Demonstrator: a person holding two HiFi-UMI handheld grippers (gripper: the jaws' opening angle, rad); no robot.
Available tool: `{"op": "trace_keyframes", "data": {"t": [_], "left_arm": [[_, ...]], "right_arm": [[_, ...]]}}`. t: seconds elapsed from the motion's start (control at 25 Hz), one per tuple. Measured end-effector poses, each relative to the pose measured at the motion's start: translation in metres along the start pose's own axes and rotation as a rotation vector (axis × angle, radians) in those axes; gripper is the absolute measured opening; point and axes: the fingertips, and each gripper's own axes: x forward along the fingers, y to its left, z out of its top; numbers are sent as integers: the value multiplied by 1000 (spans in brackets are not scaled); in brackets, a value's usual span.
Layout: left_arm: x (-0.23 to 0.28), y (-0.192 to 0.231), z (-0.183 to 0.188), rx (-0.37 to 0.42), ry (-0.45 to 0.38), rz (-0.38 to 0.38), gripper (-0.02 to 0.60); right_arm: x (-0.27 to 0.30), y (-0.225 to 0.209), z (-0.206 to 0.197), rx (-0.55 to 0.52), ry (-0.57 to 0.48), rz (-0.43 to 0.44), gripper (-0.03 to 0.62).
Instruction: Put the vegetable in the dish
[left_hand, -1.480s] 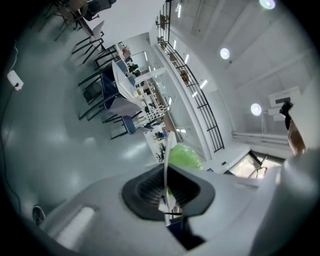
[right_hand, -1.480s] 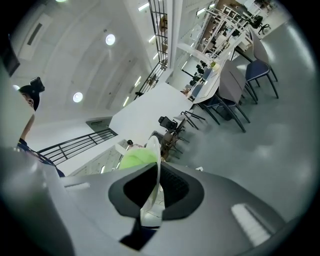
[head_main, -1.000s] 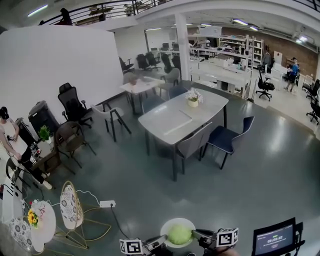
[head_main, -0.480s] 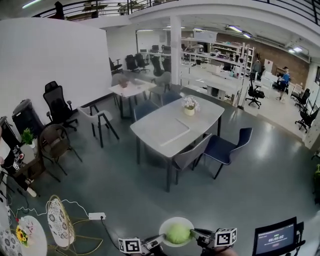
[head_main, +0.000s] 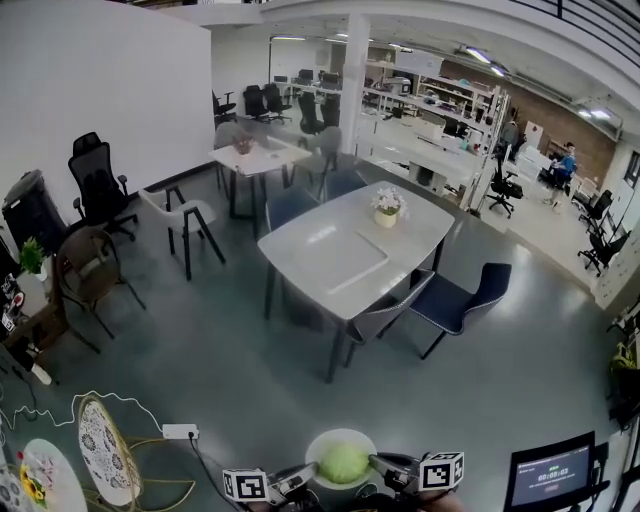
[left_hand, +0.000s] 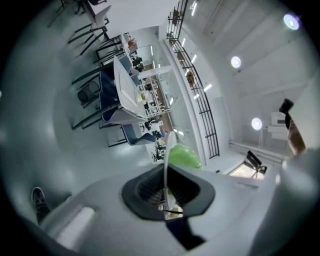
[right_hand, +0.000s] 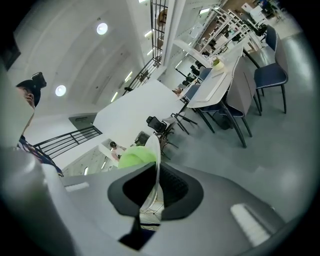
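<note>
A white dish is held in the air at the bottom middle of the head view, with a round green vegetable lying in it. My left gripper is shut on the dish's left rim. My right gripper is shut on its right rim. In the left gripper view the dish shows edge-on between the jaws of the left gripper, and the vegetable rises behind it. In the right gripper view the dish is pinched by the right gripper, with the vegetable to its left.
A long grey table with a flower pot stands ahead, with grey chairs and a dark blue chair round it. A patterned chair and a power strip are at the lower left. A screen is at the lower right.
The head view has swung and drawn closer to the grey table; the flower table at the left has slid toward the edge. Both grippers still hold the dish with the vegetable in it.
</note>
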Motion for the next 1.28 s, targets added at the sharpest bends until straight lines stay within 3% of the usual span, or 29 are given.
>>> {"op": "trace_keyframes", "data": {"t": [0.2, 0.48, 0.72, 0.88, 1.12, 1.28], "left_arm": [[9, 6, 26, -8, -15, 19, 9], [41, 21, 106, 24, -87, 98, 11], [102, 19, 164, 66, -130, 136, 11], [144, 30, 181, 70, -115, 138, 12], [173, 38, 190, 9, -98, 123, 15], [195, 54, 231, 11, -72, 122, 14]], "right_arm": [[16, -10, 23, 18, 17, 0, 26], [66, -44, 105, 11, 63, 110, 27], [72, -75, 187, -25, 73, 178, 26], [67, -110, 221, -3, 63, 176, 21], [61, -134, 243, 30, 41, 156, 20], [79, -152, 278, 22, 29, 141, 25]]}}
